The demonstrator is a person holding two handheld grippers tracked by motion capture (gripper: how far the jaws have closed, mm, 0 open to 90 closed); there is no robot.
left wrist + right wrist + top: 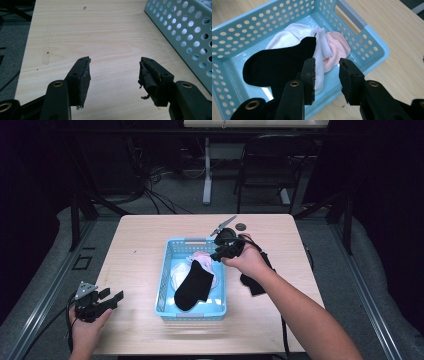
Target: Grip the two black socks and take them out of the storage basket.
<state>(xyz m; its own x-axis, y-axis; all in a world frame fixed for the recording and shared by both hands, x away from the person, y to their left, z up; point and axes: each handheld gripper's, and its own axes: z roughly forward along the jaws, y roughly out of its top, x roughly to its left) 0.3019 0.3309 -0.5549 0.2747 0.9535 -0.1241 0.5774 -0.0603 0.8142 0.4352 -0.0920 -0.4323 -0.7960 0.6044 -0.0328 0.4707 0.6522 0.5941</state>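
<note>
A light blue perforated basket (165, 270) sits mid-table. In it a black sock (192, 285) lies over white and pink socks (202, 256). My right gripper (216, 254) hovers above the basket's far right corner. In the right gripper view its jaws (327, 72) stand apart with nothing between them, over the black sock (274, 62), a white sock (284, 37) and a pink sock (337, 47). My left gripper (112, 297) rests near the table's front left corner. Its jaws (113, 72) are apart over bare wood, left of the basket wall (185, 32).
Another black sock (252, 282) lies on the table right of the basket, partly under my right forearm. A small dark round object (241, 226) sits near the table's far edge. A chair (270, 165) and table leg stand beyond the table.
</note>
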